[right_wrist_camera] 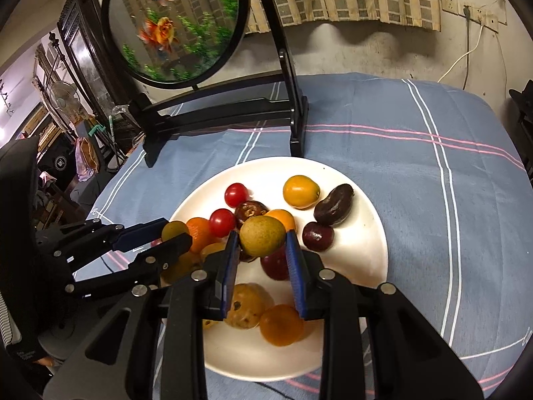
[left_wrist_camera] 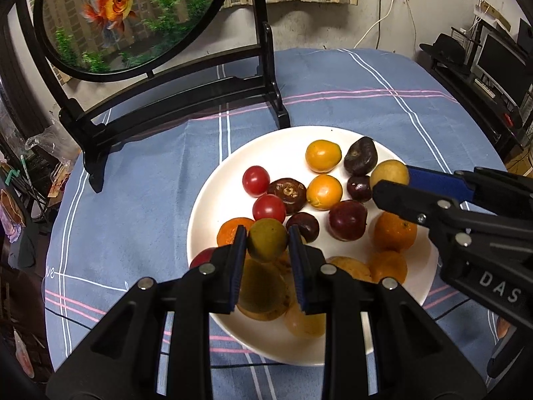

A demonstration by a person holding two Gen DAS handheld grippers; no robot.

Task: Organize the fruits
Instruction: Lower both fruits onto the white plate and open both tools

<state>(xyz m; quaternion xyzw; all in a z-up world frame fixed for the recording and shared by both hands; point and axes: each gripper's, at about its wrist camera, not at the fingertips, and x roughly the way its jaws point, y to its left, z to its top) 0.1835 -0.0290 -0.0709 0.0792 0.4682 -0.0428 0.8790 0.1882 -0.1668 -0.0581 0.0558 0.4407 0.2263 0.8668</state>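
Note:
A white plate (left_wrist_camera: 213, 200) on a blue plaid cloth holds several small fruits: red cherry tomatoes (left_wrist_camera: 256, 180), orange kumquats (left_wrist_camera: 323, 155), dark plums (left_wrist_camera: 347, 220), brown chestnut-like fruits (left_wrist_camera: 360, 155) and tangerines (left_wrist_camera: 395, 231). My left gripper (left_wrist_camera: 267, 238) is shut on a green-yellow fruit (left_wrist_camera: 267, 239) held above the plate's near left side. My right gripper (right_wrist_camera: 262, 237) is shut on a yellow-green fruit (right_wrist_camera: 263, 236) held above the plate's middle. In the left wrist view the right gripper (left_wrist_camera: 393, 183) comes in from the right with its fruit (left_wrist_camera: 389, 173).
A black wooden stand (left_wrist_camera: 186, 100) with a round goldfish panel (left_wrist_camera: 130, 16) stands on the cloth behind the plate. The plate also shows in the right wrist view (right_wrist_camera: 366, 266). A dark shelf with a monitor (left_wrist_camera: 499, 63) is at the far right. Clutter lies off the table's left edge.

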